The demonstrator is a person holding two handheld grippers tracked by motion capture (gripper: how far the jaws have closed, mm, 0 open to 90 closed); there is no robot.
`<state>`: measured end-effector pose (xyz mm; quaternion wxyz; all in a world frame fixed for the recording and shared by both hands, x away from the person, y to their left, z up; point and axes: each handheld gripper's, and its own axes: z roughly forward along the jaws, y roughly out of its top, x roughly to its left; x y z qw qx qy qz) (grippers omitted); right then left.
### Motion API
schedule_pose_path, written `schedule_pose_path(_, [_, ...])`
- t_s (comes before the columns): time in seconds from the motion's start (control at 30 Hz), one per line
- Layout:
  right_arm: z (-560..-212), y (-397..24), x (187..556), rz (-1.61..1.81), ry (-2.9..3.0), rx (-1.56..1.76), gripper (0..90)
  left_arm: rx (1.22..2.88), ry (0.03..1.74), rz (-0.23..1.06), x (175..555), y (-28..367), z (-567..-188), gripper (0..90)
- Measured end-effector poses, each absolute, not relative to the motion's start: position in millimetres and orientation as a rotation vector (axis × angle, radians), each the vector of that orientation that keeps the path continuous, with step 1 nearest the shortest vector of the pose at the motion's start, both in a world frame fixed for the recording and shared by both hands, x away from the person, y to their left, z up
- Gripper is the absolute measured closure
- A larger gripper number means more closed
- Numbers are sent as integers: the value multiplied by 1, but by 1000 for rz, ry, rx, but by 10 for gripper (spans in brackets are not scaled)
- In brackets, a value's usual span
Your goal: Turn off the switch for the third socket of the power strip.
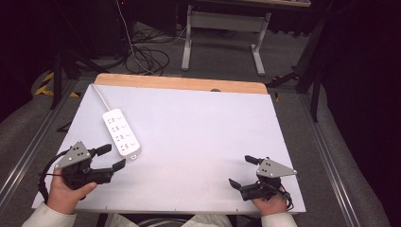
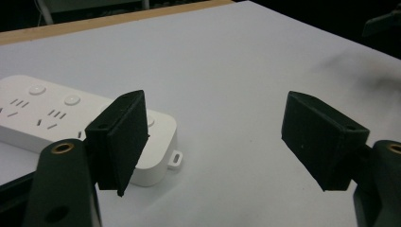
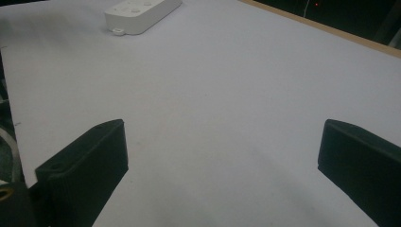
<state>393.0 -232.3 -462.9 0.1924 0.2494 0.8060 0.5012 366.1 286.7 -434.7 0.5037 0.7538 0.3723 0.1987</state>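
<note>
A white power strip [image 1: 122, 132] lies flat on the left half of the white table [image 1: 198, 142], its long axis running from the far left toward the near middle, its white cord [image 1: 98, 97] leading off to the table's far left corner. Its near end carries a small mounting tab and sits just beyond the left gripper [image 1: 113, 157]. That gripper's jaws are spread wide and hold nothing. In the left gripper view the power strip [image 2: 71, 123] sits behind one black jaw, outside the gap between the two. The right gripper [image 1: 242, 171] rests near the table's near right corner, well apart from the strip, jaws likewise spread wide around bare tabletop.
</note>
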Motion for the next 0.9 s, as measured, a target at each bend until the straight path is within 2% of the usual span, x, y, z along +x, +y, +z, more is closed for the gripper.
schedule_pose_path(0.4, [-463,-233,393,1410,2260,696,29,1874,914,470,360,295,-453,261])
schedule_pose_path(0.63, [-463,-233,393,1407,2262,697,29,1852,932,449,359,301,-465,260])
schedule_pose_path(0.9, [-463,-233,393,1405,2265,699,29,1923,912,486,358,304,-480,241])
